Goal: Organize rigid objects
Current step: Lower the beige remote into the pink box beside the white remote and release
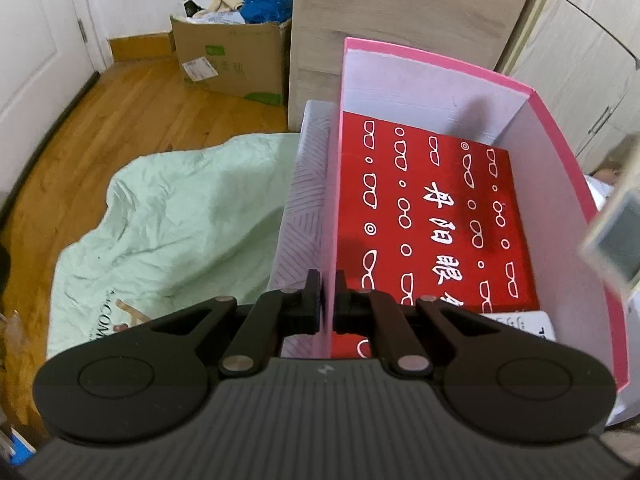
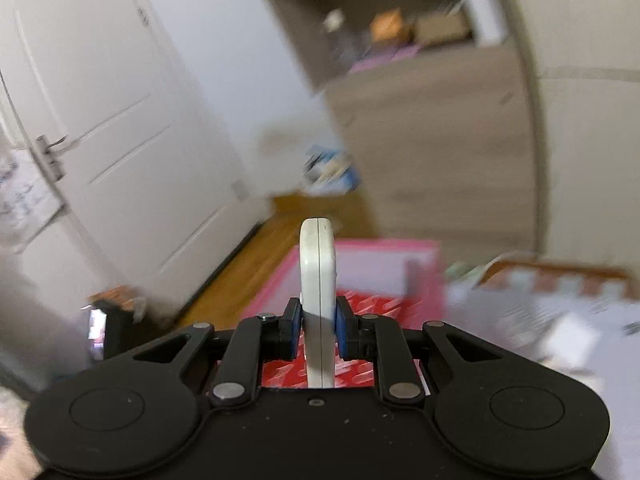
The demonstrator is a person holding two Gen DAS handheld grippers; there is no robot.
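A pink box (image 1: pixel 560 168) stands open with a red patterned box (image 1: pixel 436 216) lying flat inside it. My left gripper (image 1: pixel 328 300) is shut on the pink box's left wall, one finger on each side. My right gripper (image 2: pixel 319 322) is shut on a flat white device (image 2: pixel 318 272), held on edge above the pink box (image 2: pixel 360 248) and the red box (image 2: pixel 360 300). The device also shows blurred at the right edge of the left wrist view (image 1: pixel 616 232).
A pale green sheet (image 1: pixel 180 232) lies on the wooden floor (image 1: pixel 100 128) left of the box. A full cardboard carton (image 1: pixel 232 60) and a wooden board (image 1: pixel 400 20) stand behind. A white door (image 2: pixel 120 120) and a wooden cabinet (image 2: pixel 440 120) show in the right wrist view.
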